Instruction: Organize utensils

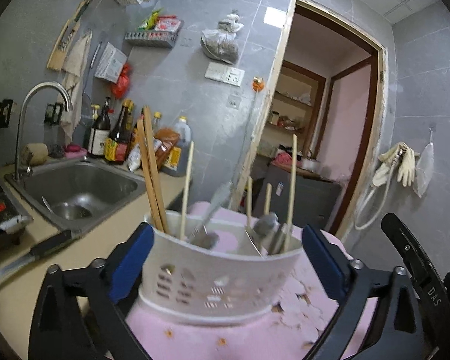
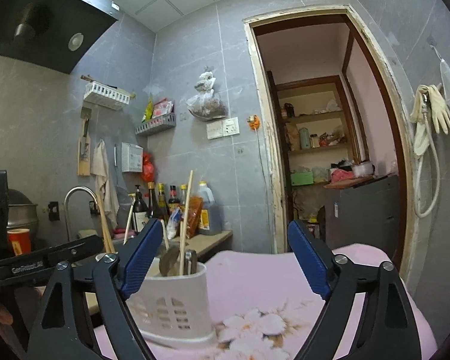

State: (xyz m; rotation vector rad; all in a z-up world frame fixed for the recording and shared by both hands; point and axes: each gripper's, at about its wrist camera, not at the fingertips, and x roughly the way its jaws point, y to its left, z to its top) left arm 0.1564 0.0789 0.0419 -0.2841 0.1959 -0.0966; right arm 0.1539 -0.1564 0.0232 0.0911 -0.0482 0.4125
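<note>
white perforated utensil holder point(image 1: 222, 273) is seen standing upright on a pink floral cloth point(image 1: 195, 339), beside the counter edge near the sink point(image 1: 75, 189). it is loaded: brown chopsticks point(image 1: 151, 174) lean in its left compartment, pale chopsticks point(image 1: 291, 192) stand to the right, and metal spoons point(image 1: 265, 225) are bunched near the middle; exact compartment of each spoon cannot be told through blur.

handling, judged: thin plastic shell, light and a little springy, walls likely to flex under a hard squeeze. contents are loose and tall, so the load is top-heavy and apt to rattle or tip if the holder is tilted. the cloth beneath may slide. a hold low on the two end walls, kept level, is judged safest; the slotted front offers some bite for the pads.

left gripper point(image 1: 225, 267): jaws are spread wide, the holder lies between the blue pads, left pad close to or grazing the end wall, right pad clear; nothing is clamped.

right gripper point(image 2: 222, 264): jaws are released too, with the holder point(image 2: 171, 300) by its left pad and only cloth between.

a knife point(image 1: 33, 255) lies on the counter to the left, well apart from the holder.
</note>
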